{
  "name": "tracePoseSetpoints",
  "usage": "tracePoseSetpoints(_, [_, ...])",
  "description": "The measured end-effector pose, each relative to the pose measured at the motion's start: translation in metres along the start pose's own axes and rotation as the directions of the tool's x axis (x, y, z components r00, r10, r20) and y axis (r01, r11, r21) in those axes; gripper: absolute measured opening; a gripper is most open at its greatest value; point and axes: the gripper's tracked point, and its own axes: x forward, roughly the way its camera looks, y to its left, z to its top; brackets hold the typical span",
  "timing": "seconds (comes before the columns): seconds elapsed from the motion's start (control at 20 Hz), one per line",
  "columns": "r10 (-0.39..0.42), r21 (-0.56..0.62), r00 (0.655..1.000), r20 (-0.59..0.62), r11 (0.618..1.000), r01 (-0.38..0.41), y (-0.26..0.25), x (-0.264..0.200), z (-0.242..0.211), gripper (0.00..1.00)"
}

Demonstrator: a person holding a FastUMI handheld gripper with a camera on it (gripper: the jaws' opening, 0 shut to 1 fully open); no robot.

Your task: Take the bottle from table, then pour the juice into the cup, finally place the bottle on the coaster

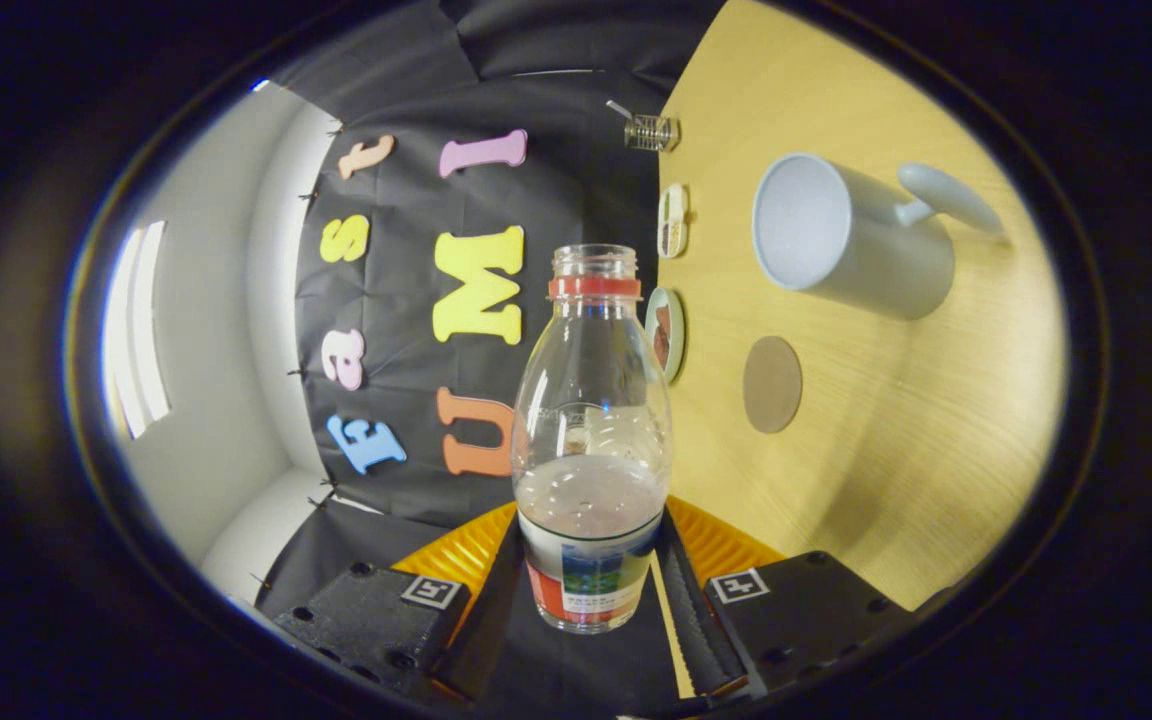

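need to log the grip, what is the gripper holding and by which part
The gripper is shut on the bottle, both fingers pressing its labelled lower body, one on each side; the neck is free.

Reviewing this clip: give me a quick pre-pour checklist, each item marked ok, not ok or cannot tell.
1. Bottle held between the gripper's jaws, both sides pressing: ok.
2. Cap off, neck open: ok.
3. Juice left in bottle, roughly the lower third: ok.
4. Cup mouth unobstructed: ok; whether it already holds liquid: cannot tell.
5. Bottle mouth over the cup: not ok, cup lies beyond and to one side.
6. Coaster bare on the table: ok.
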Motion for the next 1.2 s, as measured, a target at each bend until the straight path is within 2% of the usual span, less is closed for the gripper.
tracePoseSetpoints(0.65, [0.009, 0.187, 0.999, 0.033, 0.982, -0.015, 0.003, 0.008, 0.016, 0.76])
tracePoseSetpoints(1.2, [0.009, 0.269, 1.000, 0.010, 0.963, -0.011, 0.007, 0.012, 0.012, 0.75])
